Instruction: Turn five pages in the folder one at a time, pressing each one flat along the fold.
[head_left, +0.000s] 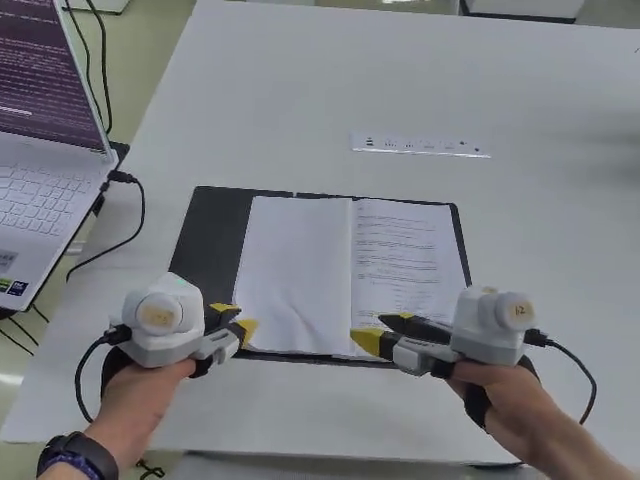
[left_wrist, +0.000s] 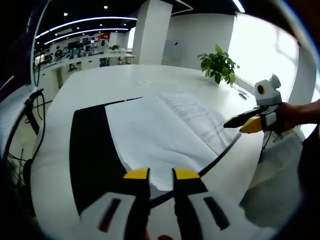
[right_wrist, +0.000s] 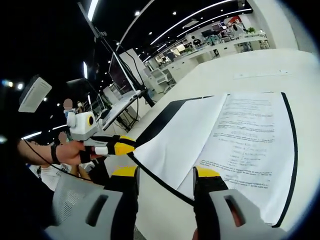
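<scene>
A black folder (head_left: 205, 250) lies open on the white table (head_left: 400, 80). Its left page (head_left: 295, 270) is blank and its right page (head_left: 405, 260) is printed. My left gripper (head_left: 236, 320) hovers at the folder's near left edge, jaws a little apart with nothing between them (left_wrist: 161, 174). My right gripper (head_left: 378, 335) sits at the near edge of the printed page, open and empty (right_wrist: 166, 172). The left gripper view also shows the folder (left_wrist: 90, 150) and the right gripper (left_wrist: 240, 122). In the right gripper view the printed page (right_wrist: 250, 135) lies flat.
An open laptop (head_left: 40, 150) stands at the left with black cables (head_left: 120, 230) running beside the folder. A flat white strip (head_left: 420, 145) lies beyond the folder. The table's near edge (head_left: 300, 450) is just under my hands. A potted plant (left_wrist: 219, 65) stands far off.
</scene>
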